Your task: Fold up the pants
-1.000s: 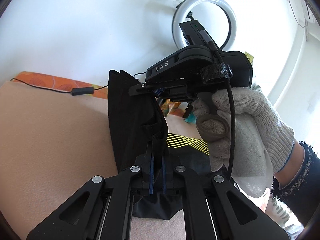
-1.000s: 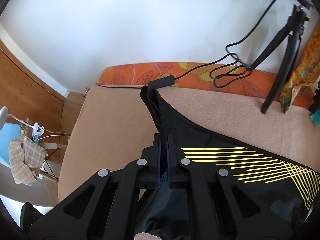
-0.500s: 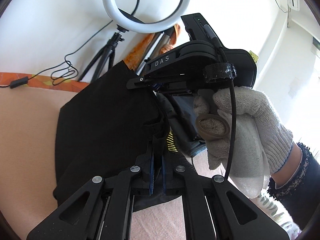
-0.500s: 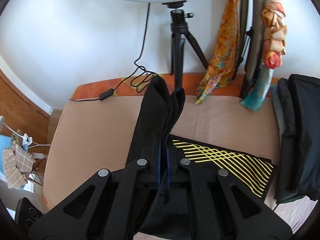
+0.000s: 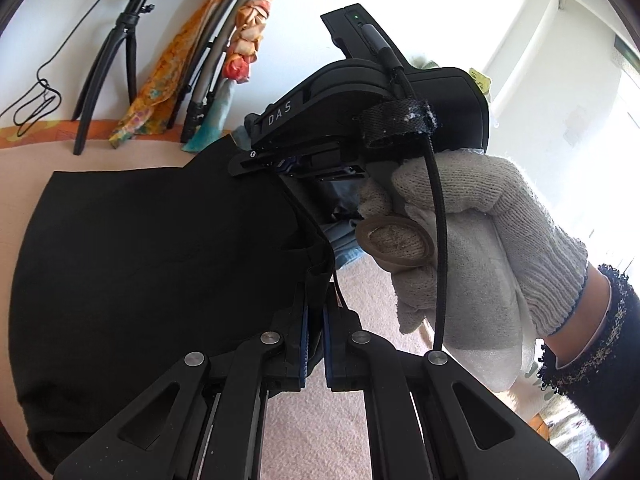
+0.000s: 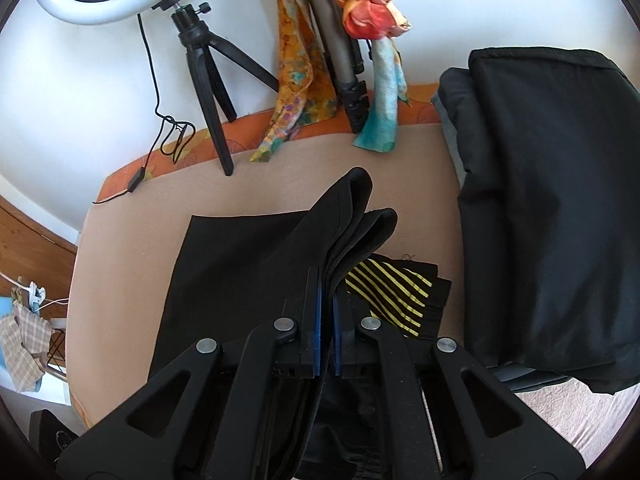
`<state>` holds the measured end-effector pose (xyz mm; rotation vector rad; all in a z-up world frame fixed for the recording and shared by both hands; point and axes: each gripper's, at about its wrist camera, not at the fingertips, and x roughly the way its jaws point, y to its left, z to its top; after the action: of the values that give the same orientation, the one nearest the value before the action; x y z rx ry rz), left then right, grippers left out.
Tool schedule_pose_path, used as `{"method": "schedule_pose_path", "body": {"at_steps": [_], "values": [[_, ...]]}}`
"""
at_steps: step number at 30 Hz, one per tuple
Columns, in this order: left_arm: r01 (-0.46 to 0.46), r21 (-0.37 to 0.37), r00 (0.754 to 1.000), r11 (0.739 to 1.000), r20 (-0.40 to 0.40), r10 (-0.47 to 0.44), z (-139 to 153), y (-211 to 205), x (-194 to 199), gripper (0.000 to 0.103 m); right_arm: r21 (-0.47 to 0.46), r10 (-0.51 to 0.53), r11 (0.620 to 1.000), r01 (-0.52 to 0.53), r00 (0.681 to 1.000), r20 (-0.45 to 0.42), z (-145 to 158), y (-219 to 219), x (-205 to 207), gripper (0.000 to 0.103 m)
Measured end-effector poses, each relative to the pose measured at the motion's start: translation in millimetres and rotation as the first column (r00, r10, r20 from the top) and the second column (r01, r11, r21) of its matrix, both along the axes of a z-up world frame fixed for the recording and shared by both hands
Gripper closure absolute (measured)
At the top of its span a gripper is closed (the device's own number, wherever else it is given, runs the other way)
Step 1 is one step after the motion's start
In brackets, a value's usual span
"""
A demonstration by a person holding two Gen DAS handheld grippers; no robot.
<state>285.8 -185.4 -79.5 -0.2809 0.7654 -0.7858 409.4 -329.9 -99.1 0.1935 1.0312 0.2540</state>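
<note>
The black pants [image 6: 248, 264] lie half-folded on the tan bed surface [image 6: 132, 248]. The lower layer rests flat, its yellow-striped part [image 6: 390, 294] showing to the right, and the upper layer is lifted at the edge I hold. My right tool [image 6: 327, 312] is clamped on a thick bunch of that edge, the fabric rising past the pads in rolled layers toward the far wall. My left tool [image 5: 315, 322] is clamped on the same edge; in its view the cloth spreads out to the left as a broad dark sheet, and my gloved right hand [image 5: 460, 248] with its tool sits just beyond it, up and to the right.

So the held edge runs across between the two tools, which are close together, and the flat part of the pants lies ahead of and below both. I judge the fold is midway, and the next move is to carry this edge forward and lower it onto the layer beneath. Both hands are about equally near.

To the right, a stack of dark folded clothes [image 6: 548, 200] sits beside the pants, apart from them. A tripod [image 6: 208, 80] and hanging scarves [image 6: 296, 80] stand along the back.
</note>
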Motion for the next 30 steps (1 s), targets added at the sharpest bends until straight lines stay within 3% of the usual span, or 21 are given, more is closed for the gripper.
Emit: {"method": "schedule_pose_path", "body": {"at_steps": [11, 13, 17, 19, 20, 21, 23, 27, 30], "values": [[0.094, 0.04, 0.991, 0.995, -0.096, -0.089, -21, -28, -8, 0.097, -0.038, -0.027, 0.999, 0.025, 0.999, -0.041, -29, -31, -3, 0.098], [0.121, 0.054, 0.986, 0.991, -0.123, -0.113, -22, -28, -15, 0.091, -0.047, -0.032, 0.998, 0.03, 0.998, -0.046, -36, -32, -3, 0.098], [0.156, 0.096, 0.982, 0.983, -0.121, -0.144, -9, -10, -31, 0.091, -0.069, -0.039, 0.997, 0.036, 0.998, -0.051, -42, -32, -3, 0.098], [0.159, 0.095, 0.982, 0.983, -0.12, -0.147, 1, 10, -37, 0.089, -0.105, -0.031, 0.994, 0.026, 0.998, -0.047, -39, -29, -6, 0.091], [0.153, 0.1, 0.984, 0.983, -0.108, -0.142, 7, 23, -41, 0.088, -0.125, -0.027, 0.992, 0.021, 0.999, -0.041, -36, -26, -9, 0.079], [0.148, 0.106, 0.986, 0.983, -0.097, -0.138, 12, 36, -45, 0.088, -0.144, -0.024, 0.989, 0.02, 0.999, -0.031, -33, -24, -13, 0.061], [0.127, 0.127, 0.99, 0.984, -0.076, -0.118, 19, 64, -52, 0.088, -0.167, -0.023, 0.986, 0.025, 1.0, 0.016, -22, -22, -24, 0.048], [0.043, 0.159, 0.998, 0.986, -0.059, -0.034, 28, 121, -50, 0.088, -0.172, -0.034, 0.984, 0.051, 0.994, 0.102, 4, -23, -54, 0.048], [-0.022, 0.17, 0.998, 0.985, -0.049, 0.031, 32, 154, -33, 0.088, -0.095, -0.039, 0.994, 0.053, 0.989, 0.144, 20, -19, -89, 0.048]]}}
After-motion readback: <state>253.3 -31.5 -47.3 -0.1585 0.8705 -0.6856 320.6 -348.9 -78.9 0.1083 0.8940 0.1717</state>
